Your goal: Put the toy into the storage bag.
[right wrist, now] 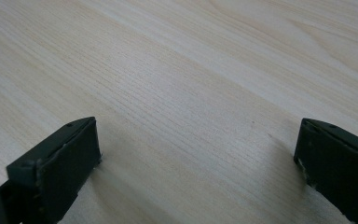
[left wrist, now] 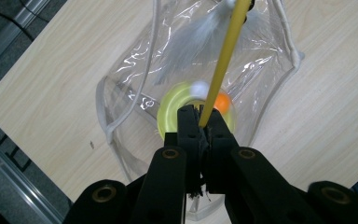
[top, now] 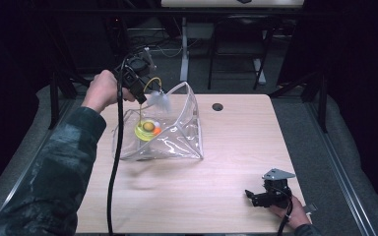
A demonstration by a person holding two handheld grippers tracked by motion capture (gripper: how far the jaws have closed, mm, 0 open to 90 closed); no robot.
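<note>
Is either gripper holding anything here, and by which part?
The left gripper is shut on the yellow wand at its lower end, above the clear bag. The right gripper holds nothing.

One clear bag (top: 177,137), two tongs (top: 141,93) (top: 256,196)

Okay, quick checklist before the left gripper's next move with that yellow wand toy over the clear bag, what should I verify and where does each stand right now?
1. Grip on the yellow wand: left gripper has its jaws shut on it. Ok.
2. Clear bag mouth open to the wand: it stands open. Ok.
3. Toy's yellow-green ring with balls lies inside the bag. Ok.
4. White feather inside the bag: it hangs at the rim. Cannot tell.
5. Right gripper steadying the bag: jaws open, on the table well apart from the bag. Not ok.
</note>
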